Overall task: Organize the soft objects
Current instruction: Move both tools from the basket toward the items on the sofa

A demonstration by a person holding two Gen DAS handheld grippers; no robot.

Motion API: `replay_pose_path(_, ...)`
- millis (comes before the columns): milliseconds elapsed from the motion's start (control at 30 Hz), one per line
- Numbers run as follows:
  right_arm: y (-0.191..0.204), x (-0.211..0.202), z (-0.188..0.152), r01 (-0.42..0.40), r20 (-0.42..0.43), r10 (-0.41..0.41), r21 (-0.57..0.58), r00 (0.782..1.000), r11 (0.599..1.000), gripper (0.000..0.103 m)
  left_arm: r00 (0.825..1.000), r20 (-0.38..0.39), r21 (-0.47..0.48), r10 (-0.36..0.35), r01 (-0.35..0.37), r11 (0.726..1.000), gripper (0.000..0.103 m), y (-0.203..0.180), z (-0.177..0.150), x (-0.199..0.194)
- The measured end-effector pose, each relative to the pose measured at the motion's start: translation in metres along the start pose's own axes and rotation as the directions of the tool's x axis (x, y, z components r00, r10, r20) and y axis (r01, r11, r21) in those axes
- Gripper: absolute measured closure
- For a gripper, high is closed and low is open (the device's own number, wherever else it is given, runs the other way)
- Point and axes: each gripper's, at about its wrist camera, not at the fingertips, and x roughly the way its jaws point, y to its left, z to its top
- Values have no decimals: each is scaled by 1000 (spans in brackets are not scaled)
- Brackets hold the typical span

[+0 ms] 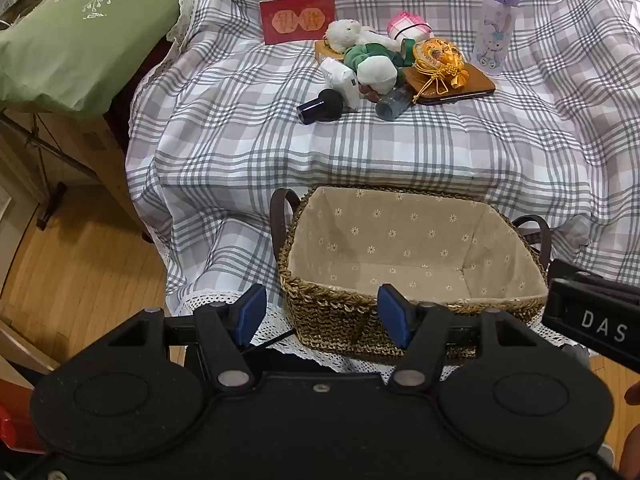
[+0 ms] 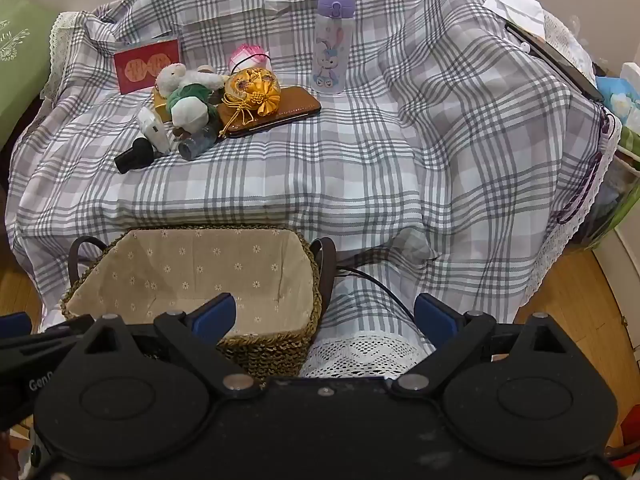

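Soft, even indoor light; sharp focus; strong fisheye bending at edges.

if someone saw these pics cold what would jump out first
Probably the jumble of small things at the back of the plaid cloth: a white plush toy, a golden tasselled pouch and a red card. An upright purple-lidded bottle stands just right of it. Nearest, an empty woven basket with floral lining sits at the front edge.

Soft grey-and-white checked cotton cloth (image 1: 400, 140), lace-edged. Rough woven straw basket (image 1: 332, 320), lined in matt beige flowered fabric. Fluffy white plush toy (image 1: 344, 34). Shiny gold satin pouch (image 1: 436, 56). Glossy brown leather wallet (image 1: 472, 88). Smooth plastic lilac-capped bottle (image 1: 494, 24). Matt black plastic claws.
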Motion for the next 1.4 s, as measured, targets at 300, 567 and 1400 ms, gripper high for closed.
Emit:
replay_pose_path(300,0,-2,-1,-1,0,1,2,1000,1000,7,1000,-4,-2,1,-1,1000,44,0,-1,1)
replay_pose_path(567,0,-5,-1,-1,2,1,3,1000,1000,7,1000,-8,-6,0,0,1000,44,1,-2,2)
replay_pose_path(1400,2,29,25,-11,14,11,-17,1000,1000,8,998,-17,28,58,-58,998,35,2,37,26)
